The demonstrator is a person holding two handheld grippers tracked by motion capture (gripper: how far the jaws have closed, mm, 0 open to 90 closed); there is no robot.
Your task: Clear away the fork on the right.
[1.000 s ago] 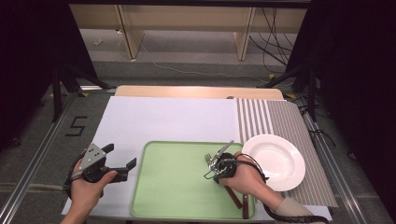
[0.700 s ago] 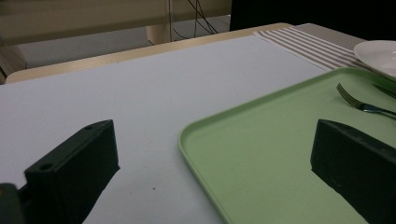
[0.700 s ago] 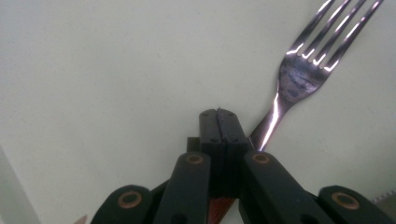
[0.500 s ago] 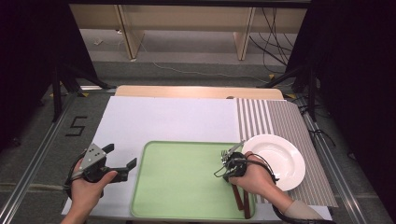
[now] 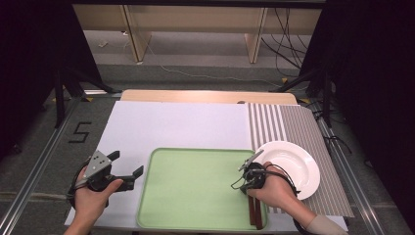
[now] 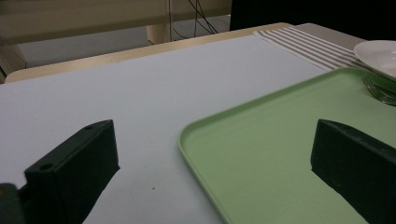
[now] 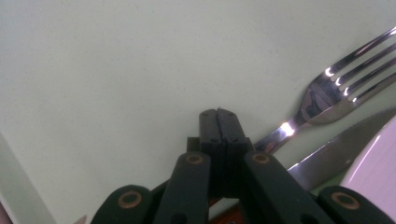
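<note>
Fork [image 7: 327, 100] lies on the green tray [image 5: 195, 191] beside the right gripper [image 5: 250, 177], jaws clenched (apparently empty); the left gripper [image 5: 128, 167] rests released.

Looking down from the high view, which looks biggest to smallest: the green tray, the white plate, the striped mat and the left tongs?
1. Green tray
2. Striped mat, though the plate hides part of it
3. White plate
4. Left tongs, clearly the smallest

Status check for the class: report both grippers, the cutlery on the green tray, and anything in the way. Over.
Left gripper open, off the tray's left edge. Right gripper shut, empty, beside fork and knife on green tray. White plate close alongside.
</note>
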